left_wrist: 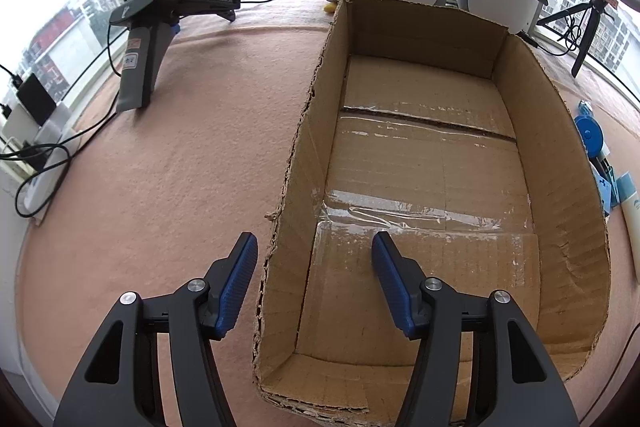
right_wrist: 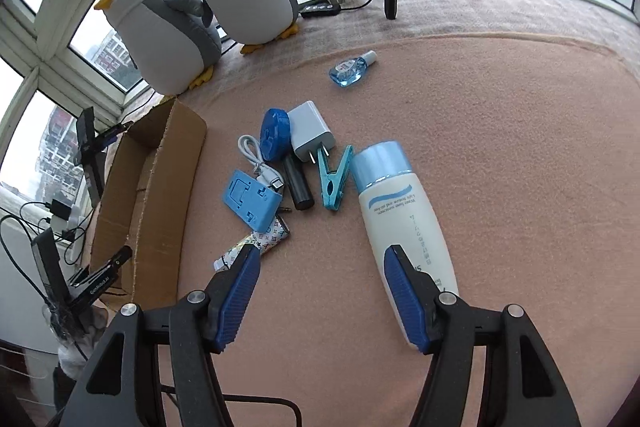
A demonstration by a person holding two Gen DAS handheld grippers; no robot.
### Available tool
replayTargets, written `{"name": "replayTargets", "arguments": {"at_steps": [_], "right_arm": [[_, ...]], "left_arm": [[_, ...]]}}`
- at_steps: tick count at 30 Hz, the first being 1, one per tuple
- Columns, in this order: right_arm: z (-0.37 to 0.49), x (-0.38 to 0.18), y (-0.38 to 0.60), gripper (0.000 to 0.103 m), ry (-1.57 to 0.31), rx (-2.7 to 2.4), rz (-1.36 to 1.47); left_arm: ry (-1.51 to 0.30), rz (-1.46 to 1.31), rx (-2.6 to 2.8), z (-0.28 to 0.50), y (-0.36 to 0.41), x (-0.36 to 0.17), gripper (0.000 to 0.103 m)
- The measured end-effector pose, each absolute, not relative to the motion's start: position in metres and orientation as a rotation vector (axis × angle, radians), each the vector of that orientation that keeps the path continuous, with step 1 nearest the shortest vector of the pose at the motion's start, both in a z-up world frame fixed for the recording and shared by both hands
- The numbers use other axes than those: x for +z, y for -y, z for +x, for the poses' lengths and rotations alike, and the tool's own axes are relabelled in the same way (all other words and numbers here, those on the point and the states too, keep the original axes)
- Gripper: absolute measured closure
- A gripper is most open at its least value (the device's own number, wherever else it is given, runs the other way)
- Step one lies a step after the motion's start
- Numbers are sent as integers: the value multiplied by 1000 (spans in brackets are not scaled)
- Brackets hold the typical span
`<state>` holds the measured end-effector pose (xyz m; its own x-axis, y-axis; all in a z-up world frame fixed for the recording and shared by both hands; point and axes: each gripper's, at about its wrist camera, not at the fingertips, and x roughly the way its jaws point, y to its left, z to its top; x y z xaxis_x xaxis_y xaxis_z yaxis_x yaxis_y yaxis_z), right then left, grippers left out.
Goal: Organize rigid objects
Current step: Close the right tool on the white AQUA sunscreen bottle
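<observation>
The right gripper [right_wrist: 320, 291] is spread wide and empty; the sunscreen bottle [right_wrist: 400, 211] lies at its 1 o'clock. Centre both pads across the body. The left gripper [left_wrist: 314, 283], likewise agape, straddles, probably from above, the left wall of the empty cardboard box [left_wrist: 568, 187].

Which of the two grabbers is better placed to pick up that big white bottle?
Probably the right gripper: it is open, and the white bottle lies just past its right-side finger. The left gripper, also open, straddles the wall of the empty cardboard box.

Wrist views downward, both showing box [left_wrist: 420, 167]
</observation>
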<state>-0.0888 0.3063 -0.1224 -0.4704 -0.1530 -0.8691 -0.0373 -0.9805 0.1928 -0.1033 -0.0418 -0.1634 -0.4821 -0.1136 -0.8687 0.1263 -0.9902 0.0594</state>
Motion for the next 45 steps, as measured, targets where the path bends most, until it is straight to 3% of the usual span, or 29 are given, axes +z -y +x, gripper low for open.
{"name": "replayTargets", "arguments": {"at_steps": [2, 5, 21, 28, 31, 45], "right_arm": [[-95, -129, -302, 36, 87, -2652, 1585], [-106, -145, -305, 36, -25, -2636, 1632], [-134, -179, -308, 36, -20, -2540, 1752], [-131, -181, -306, 46, -22, -2552, 1751], [-131, -179, -308, 58, -9, -2561, 1752], [-117, -166, -315, 59, 123, -2619, 1703]], "left_arm": [[-14, 1517, -2589, -104, 41, -163, 44], [-9, 1515, -2585, -105, 41, -163, 44], [-59, 1546, -2589, -107, 42, -163, 48], [-79, 1572, -2601, -109, 40, -162, 57], [-102, 1583, -2606, -110, 41, -162, 60], [-114, 1584, -2611, -111, 42, -161, 61]]}}
